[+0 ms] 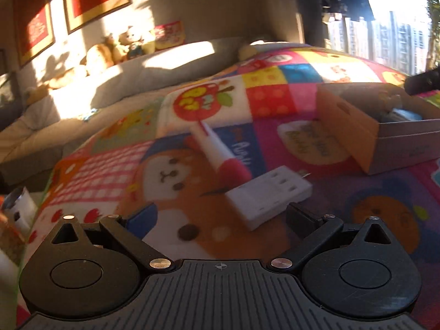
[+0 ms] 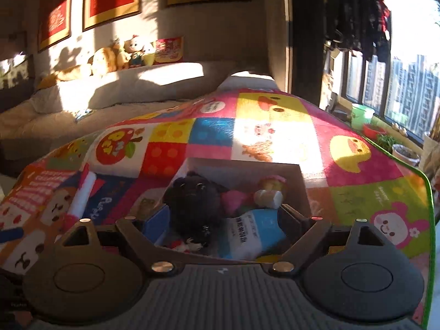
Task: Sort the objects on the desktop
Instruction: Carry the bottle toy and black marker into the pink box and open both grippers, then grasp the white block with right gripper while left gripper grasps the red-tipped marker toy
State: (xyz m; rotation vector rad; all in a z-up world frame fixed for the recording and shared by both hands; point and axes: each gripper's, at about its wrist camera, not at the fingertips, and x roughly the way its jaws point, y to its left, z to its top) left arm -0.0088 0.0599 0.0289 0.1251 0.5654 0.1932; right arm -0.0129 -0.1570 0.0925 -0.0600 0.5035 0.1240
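- Sunlight fell across a room with framed pictures, stuffed toys on a ledge, and a bright patchwork mat [image 1: 275,101] covering the surface.
- A cardboard box [image 2: 301,184] sat on the mat as the collecting place; it already held a black plush toy [image 2: 192,200], a small doll [image 2: 271,189] and a blue-and-white packet [image 2: 247,233].
- The right claw [image 2: 224,220] hung spread wide over the box, gripping nothing, apparently just emptied.
- The left claw [image 1: 220,217], also spread and empty, pointed at a white power adapter [image 1: 271,195] lying beside a red-and-white pen [image 1: 220,151], probably the next pick.
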